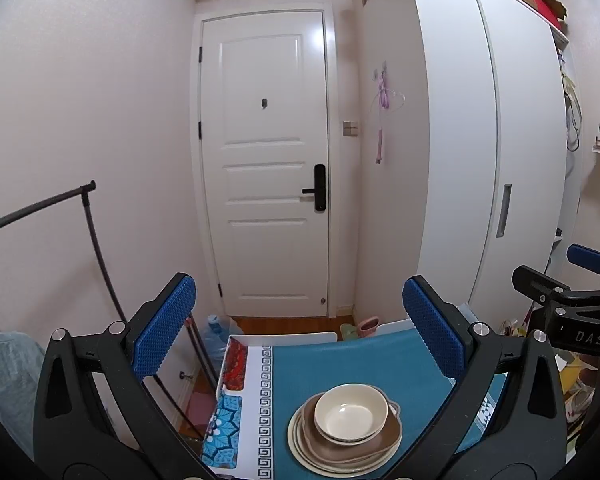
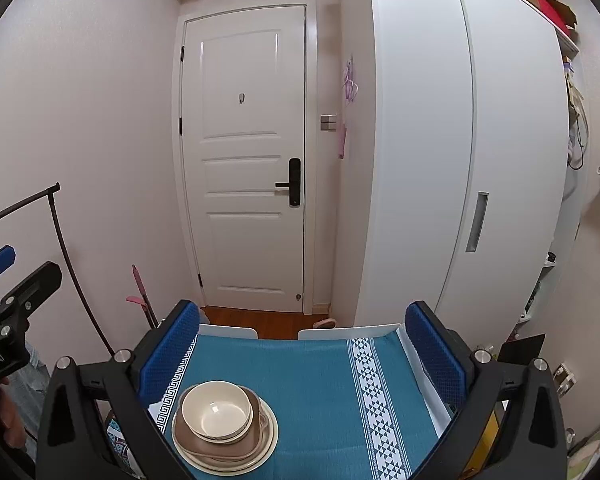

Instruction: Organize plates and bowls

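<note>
Both pairs of jaws stand wide apart and hold nothing: the left gripper (image 1: 300, 344) and the right gripper (image 2: 302, 356) hang above the worktop (image 2: 320, 380), which carries a teal cloth with white patterned bands. The dishes sit already nested in one pile, at the lower centre of the left wrist view and the lower left of the right wrist view: a cream bowl (image 1: 350, 412) rests in a brown handled dish (image 1: 384, 438), and that sits on a stack of cream plates (image 1: 300, 446); how many plates I cannot tell. Judging from this, the stacking looks done or close to it, and neither gripper touches the pile. If anything remains, the next move would call for lowering one gripper so its blue pads straddle a rim, with a level lift so the bowl does not slide in the dish. Nothing on the cloth blocks the way to the pile. Beyond the far edge of the worktop are two white chair backs (image 2: 350, 332), a white panelled door (image 1: 266, 160) with a black handle lock at frame centre, and a tall white wardrobe (image 2: 460, 140) filling the right. A black clothes rail (image 1: 40, 204) crosses the left edge. The other gripper shows at the side edge of each view, well apart from the dishes.
</note>
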Demonstrator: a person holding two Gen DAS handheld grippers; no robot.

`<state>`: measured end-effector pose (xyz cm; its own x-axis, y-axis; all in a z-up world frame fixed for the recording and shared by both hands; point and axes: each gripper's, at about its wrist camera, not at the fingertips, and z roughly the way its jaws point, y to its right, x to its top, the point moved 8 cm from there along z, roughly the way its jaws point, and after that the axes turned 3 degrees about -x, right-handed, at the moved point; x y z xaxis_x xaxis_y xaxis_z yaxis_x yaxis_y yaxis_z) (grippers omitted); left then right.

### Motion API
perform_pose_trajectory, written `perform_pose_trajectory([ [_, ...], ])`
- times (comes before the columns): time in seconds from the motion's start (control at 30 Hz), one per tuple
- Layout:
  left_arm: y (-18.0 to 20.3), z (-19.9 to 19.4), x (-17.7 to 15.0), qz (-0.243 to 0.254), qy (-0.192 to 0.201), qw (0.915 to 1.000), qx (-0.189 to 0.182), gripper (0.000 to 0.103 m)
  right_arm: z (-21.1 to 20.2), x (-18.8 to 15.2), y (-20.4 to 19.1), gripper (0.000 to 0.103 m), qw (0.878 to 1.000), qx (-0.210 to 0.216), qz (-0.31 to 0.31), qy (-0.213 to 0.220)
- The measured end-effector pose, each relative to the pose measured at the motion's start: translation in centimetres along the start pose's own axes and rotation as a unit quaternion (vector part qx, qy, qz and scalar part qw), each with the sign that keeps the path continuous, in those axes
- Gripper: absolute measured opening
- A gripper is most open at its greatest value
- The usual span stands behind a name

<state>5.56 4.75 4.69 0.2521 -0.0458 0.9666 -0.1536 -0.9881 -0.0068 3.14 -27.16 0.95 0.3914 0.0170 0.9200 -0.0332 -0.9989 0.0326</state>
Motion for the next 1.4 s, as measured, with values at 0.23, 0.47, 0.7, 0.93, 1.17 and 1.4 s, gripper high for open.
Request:
perform_pose_trajectory([
  [0.23, 0.0, 0.4, 0.0, 0.002, -0.002, 1.0000, 0.003, 0.103, 0.3, 0.0, 0.1, 0.102, 1.000, -0.003, 0.003, -0.002],
  [0.47, -0.1, 0.6, -0.1, 0.001, -0.004, 1.0000, 0.004, 0.103, 0.3, 0.0, 0.0, 0.103, 1.000, -0.003, 0.003, -0.003],
  [0.7, -0.2, 0.7, -0.1, 0.003, -0.004, 0.9999, 0.010, 0.103, 0.4, 0.0, 0.1, 0.103, 1.000, -0.002, 0.002, -0.003],
  [0.93, -0.5, 0.6, 0.1, 0.001, 0.009, 0.9998, 0.018, 0.103, 0.5, 0.0, 0.1, 0.102, 1.000, -0.001, 0.002, -0.004],
  [1.17, -0.7, 0.8, 0.3, 0.009, 0.014, 0.9990, 0.041, 0.103, 0.7, -0.2, 0.0, 0.102, 1.000, -0.001, 0.003, -0.005],
  [1.4, -0.6, 1.3, 0.3, 0.018, 0.017, 0.9988, 0.042, 0.103, 1.1, -0.2, 0.1, 0.103, 1.000, 0.001, 0.003, -0.008],
])
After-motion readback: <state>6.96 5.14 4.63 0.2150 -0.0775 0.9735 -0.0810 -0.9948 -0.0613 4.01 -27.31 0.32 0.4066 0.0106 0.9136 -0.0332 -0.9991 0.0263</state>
